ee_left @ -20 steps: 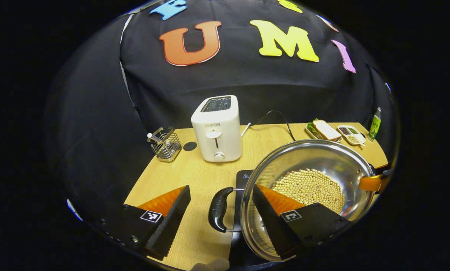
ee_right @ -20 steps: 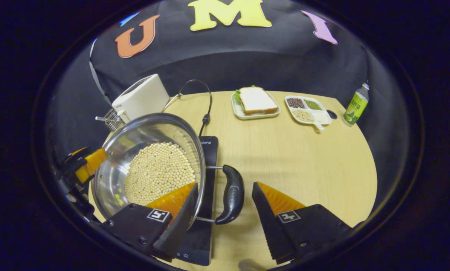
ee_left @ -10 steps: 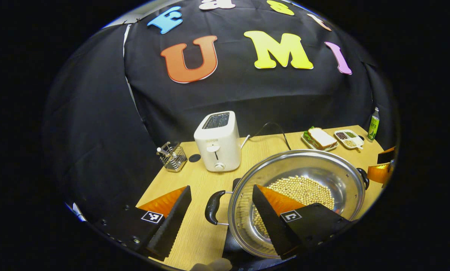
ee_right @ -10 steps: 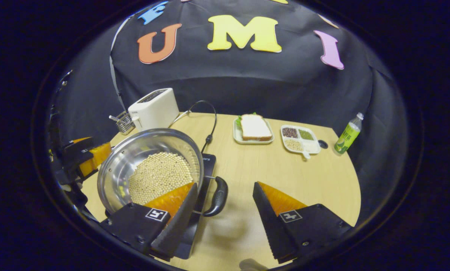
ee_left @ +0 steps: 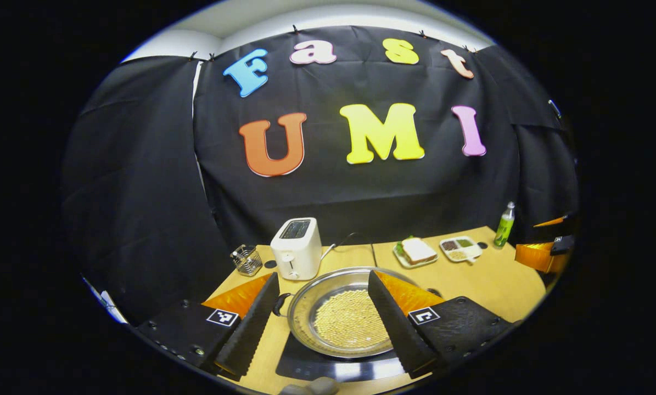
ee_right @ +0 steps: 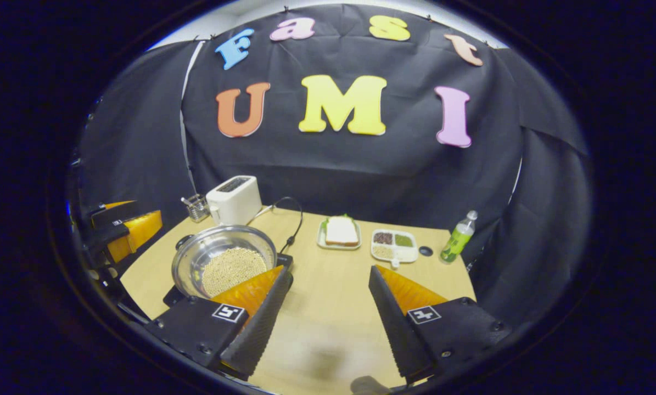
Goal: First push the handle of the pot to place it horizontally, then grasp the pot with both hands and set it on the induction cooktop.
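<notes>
The steel pot [ee_left: 344, 318], holding pale beans, sits on the black induction cooktop [ee_left: 306, 365] below and ahead of my left gripper [ee_left: 322, 274], which is open and holds nothing. One black handle [ee_left: 279, 303] sticks out on the pot's left side, the other [ee_left: 435, 292] peeks out behind my right finger. In the right gripper view the pot [ee_right: 223, 263] lies ahead to the left, beyond my open, empty right gripper [ee_right: 331, 270]. Each gripper also appears at the edge of the other's view, the right gripper [ee_left: 542, 255] and the left gripper [ee_right: 124, 230], both well off the pot.
A white toaster [ee_left: 296, 248] and a wire utensil rack [ee_left: 246, 260] stand at the table's back left. A sandwich plate [ee_left: 415, 252], a divided dish [ee_left: 459, 248] and a green bottle [ee_left: 504, 225] are at the back right. A black cable [ee_right: 295, 225] runs to the cooktop.
Both grippers have pulled back and up from the pot's handles. The pot now looks much smaller and stays on the cooktop.
</notes>
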Tool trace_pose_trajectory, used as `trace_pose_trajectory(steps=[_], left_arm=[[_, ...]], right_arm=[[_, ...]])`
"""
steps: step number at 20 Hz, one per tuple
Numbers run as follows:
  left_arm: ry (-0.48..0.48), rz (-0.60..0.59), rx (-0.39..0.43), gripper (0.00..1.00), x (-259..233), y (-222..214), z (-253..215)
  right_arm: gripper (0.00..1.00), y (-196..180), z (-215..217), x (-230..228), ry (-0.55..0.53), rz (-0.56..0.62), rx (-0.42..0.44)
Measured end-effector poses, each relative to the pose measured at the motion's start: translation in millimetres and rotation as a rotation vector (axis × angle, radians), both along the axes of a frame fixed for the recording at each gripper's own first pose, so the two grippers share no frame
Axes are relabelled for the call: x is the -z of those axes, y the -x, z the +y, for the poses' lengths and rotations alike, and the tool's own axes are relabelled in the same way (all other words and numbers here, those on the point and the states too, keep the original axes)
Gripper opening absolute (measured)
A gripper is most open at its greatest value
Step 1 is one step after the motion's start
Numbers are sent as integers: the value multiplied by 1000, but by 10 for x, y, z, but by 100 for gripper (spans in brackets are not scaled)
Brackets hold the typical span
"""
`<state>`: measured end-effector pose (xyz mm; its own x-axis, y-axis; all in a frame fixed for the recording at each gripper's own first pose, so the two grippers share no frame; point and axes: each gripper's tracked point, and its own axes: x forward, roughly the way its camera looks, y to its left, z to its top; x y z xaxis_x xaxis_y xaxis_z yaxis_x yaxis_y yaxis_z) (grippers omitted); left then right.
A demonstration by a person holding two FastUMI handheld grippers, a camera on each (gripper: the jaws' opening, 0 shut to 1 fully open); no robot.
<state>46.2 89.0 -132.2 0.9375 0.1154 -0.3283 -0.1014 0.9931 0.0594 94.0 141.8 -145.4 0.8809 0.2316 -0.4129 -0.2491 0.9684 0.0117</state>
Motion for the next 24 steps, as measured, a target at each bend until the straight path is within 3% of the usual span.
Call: trace_pose_trajectory(steps=[5, 10, 14, 24], left_arm=[[-13, -168, 34, 96, -1024, 340, -787], [38, -277, 85, 96, -1648, 660, -1475], [55, -340, 74, 96, -1892, 756, -1596], [66, -333, 63, 96, -1883, 788, -1698]], right_arm=[[96, 412, -762, -851, -42, -166, 32], [97, 792, -1519, -1538, -62, -348, 104], [96, 966, -1904, -1660, -46, -404, 150], [97, 1113, -2294, -1767, -104, -431, 210]])
